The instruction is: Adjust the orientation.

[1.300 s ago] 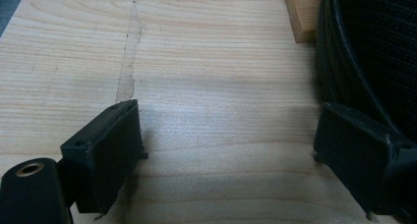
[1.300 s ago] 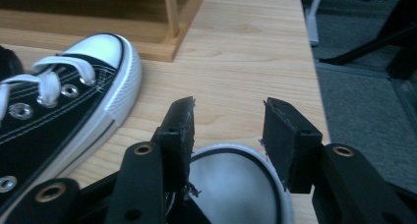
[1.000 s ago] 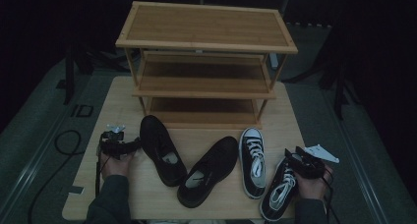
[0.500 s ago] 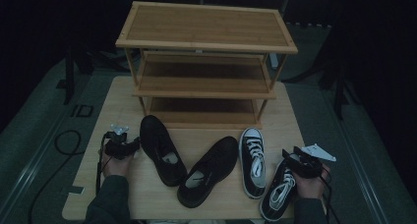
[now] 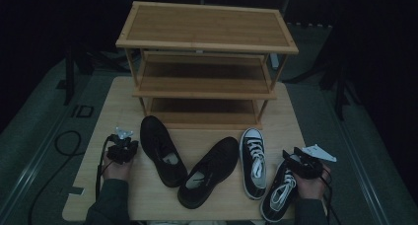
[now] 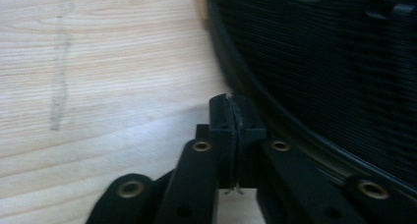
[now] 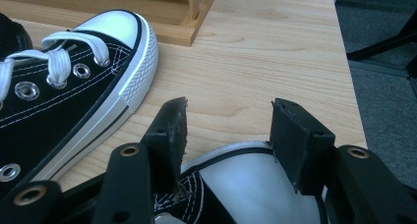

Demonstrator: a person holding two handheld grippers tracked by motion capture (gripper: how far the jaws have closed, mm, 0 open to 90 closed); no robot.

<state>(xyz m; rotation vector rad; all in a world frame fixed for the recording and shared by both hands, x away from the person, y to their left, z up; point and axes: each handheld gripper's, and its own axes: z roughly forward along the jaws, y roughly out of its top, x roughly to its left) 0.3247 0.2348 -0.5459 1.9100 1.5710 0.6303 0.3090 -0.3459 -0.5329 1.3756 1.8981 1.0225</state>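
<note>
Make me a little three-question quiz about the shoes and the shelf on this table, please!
1. True or false: the left hand-held gripper has its jaws shut with nothing between them.
2. How many shoes lie on the table in front of the wooden shelf rack?
3. Which shoe sits under the open right hand-held gripper? A) a plain black shoe B) the white-toed sneaker C) no shoe

Key
1. True; the black shoe lies beside the jaws, not between them.
2. Four: two plain black shoes and two black sneakers with white laces.
3. B
</note>
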